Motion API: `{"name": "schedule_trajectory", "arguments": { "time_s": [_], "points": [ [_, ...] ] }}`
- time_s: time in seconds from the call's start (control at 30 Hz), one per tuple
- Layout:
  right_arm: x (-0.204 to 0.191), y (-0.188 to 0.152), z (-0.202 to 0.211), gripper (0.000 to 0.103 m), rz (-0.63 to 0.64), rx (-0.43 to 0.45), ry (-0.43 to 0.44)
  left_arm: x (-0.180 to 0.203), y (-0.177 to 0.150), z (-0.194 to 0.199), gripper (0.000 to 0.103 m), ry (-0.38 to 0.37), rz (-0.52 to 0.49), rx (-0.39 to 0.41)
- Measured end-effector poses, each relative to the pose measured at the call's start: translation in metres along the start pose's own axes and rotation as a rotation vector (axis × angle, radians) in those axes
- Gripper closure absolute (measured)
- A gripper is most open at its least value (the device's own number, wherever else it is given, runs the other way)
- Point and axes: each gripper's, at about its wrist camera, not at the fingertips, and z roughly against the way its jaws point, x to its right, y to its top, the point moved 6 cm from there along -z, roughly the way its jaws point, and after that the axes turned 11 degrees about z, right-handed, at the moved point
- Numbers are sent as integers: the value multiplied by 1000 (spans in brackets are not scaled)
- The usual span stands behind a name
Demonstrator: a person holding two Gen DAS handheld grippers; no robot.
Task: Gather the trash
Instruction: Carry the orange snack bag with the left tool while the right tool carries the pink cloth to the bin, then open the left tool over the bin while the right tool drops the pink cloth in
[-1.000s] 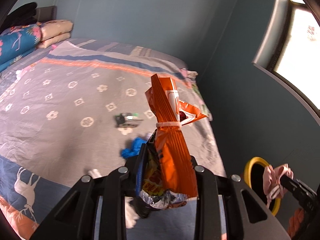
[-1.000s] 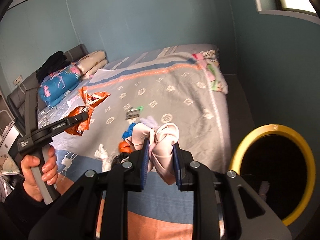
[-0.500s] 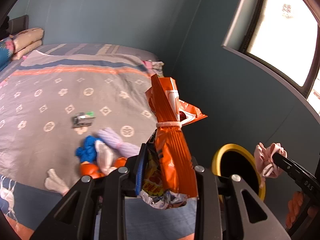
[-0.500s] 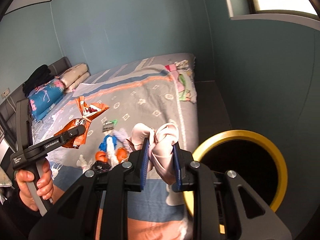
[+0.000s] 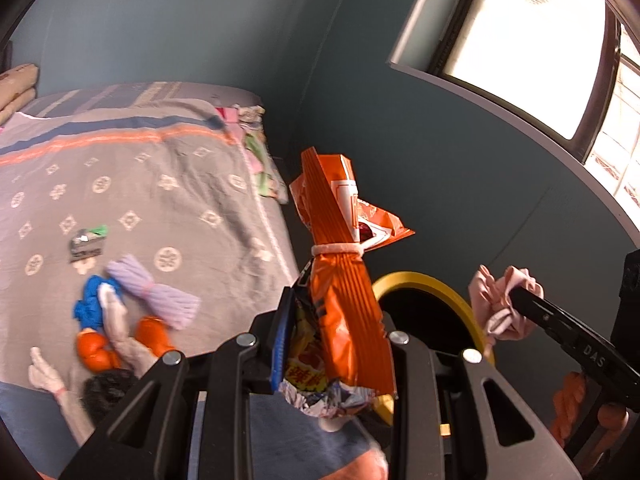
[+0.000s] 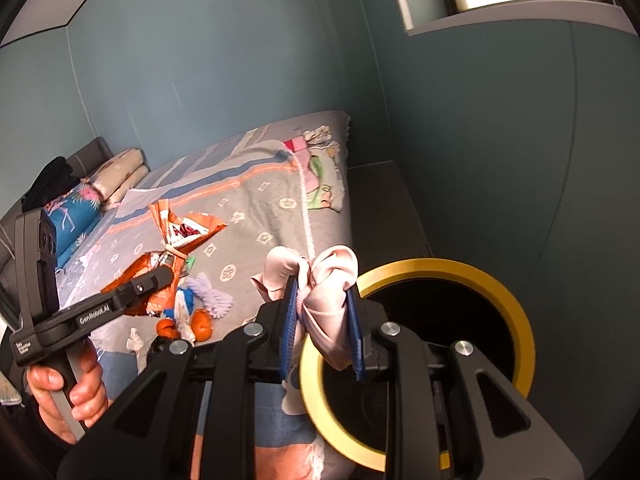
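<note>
Beside the patterned bed (image 6: 256,216), teal walls; each hand-held gripper clamps trash, apparently over the yellow-rimmed bin (image 6: 516,312).

A home bedroom: a bed under a grey patterned cotton bedspread (image 6: 256,216) fills the nine o'clock side, stacked cream pillows (image 6: 120,170) at its head, teal painted walls (image 6: 224,68) and a bright window (image 5: 520,36) at two o'clock.

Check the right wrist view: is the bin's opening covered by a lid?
No, the yellow-rimmed bin is open, showing a dark interior.
</note>
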Motion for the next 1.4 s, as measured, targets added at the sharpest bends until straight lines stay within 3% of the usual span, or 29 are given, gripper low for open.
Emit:
{"name": "schedule_trajectory", "arguments": {
  "time_s": [0.3, 0.77, 1.03, 1.13, 1.4],
  "points": [
    [39, -4, -1, 81, -48, 7, -60, 39, -18, -38, 77, -40, -47, -71],
    [81, -18, -8, 79, -88, -10, -147, 69, -43, -90, 76, -86, -73, -160],
    [99, -30, -18, 69, -118, -41, -163, 78, -57, -111, 74, -110, -60, -195],
    [105, -33, -22, 63, -136, -57, -167, 81, -59, -114, 70, -115, -67, -198],
    [117, -38, -24, 56, -188, -65, -190, 75, -59, -111, 44, -120, -33, -199]
  ]
}}
